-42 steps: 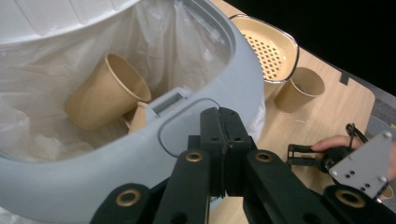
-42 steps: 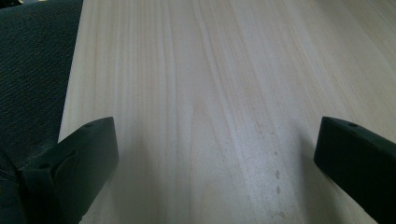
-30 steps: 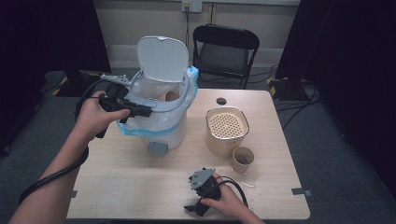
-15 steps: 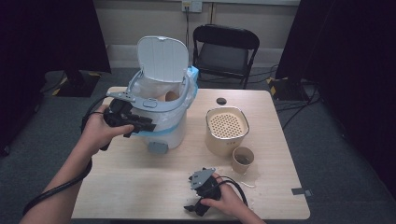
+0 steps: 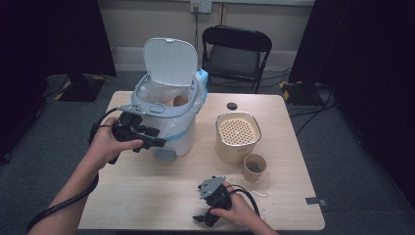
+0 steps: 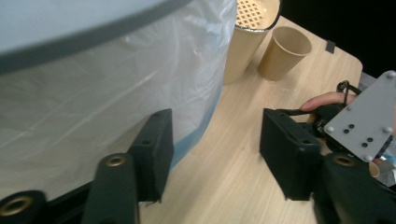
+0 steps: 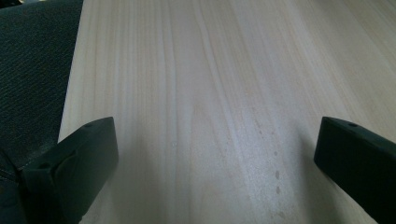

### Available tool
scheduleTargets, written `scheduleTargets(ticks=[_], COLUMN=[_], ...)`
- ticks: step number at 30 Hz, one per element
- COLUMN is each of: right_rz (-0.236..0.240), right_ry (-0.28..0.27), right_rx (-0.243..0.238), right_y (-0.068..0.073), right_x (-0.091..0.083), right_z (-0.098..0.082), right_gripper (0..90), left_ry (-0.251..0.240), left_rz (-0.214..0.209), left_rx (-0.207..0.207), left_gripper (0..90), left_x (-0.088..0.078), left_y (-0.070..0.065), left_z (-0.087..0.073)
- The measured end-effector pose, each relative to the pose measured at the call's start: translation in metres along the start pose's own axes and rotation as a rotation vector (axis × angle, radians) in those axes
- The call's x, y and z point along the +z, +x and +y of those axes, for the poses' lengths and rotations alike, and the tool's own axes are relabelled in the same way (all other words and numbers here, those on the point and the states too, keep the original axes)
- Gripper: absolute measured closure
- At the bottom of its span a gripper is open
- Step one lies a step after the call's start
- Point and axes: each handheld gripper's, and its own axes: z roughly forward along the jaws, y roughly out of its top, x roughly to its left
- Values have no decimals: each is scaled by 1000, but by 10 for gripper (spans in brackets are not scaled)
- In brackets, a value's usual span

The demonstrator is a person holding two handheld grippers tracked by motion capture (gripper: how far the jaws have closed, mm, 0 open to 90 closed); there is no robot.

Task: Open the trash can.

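Observation:
A white bin (image 5: 171, 122) with its lid up and a clear bag liner stands at the table's left middle, and a brown cup (image 5: 179, 101) lies inside it. My left gripper (image 5: 155, 137) is low beside the bin's front wall. Its jaws have just been opening, and nothing is between them. In the left gripper view the left gripper (image 6: 219, 144) is open, with the bagged bin wall (image 6: 116, 102) against one finger. My right gripper (image 5: 203, 215) rests near the table's front edge. In its own view the right gripper (image 7: 215, 158) stands wide open over bare wood.
A beige container (image 5: 238, 134) with a perforated lid stands right of the bin, with a paper cup (image 5: 254, 167) in front of it. A small black disc (image 5: 232, 105) lies behind it. A black folding chair (image 5: 237, 54) stands past the table's far edge.
My left gripper has sunk from the bin's rim to beside its front wall, and its jaws have spread apart. The right gripper has not moved.

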Motion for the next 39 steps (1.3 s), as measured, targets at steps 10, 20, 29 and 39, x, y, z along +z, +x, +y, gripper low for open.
scheduleTargets(ticks=[10, 20, 29, 39], right_rz=[4, 5, 7, 7], right_ry=[0, -2, 1, 1], right_rx=[0, -5, -2, -1], right_y=[0, -1, -1, -1], right_x=[0, 0, 0, 0], right_z=[0, 0, 0, 0], right_gripper=[0, 0, 0, 0], left_ry=[20, 40, 16, 34], left_rz=[-8, -29, -58, -71], left_rx=[19, 38, 41, 45], left_gripper=[284, 199, 198, 198], left_x=[12, 27, 40, 54], left_y=[-2, -3, -1, 0], left_z=[-10, -27, -46, -71])
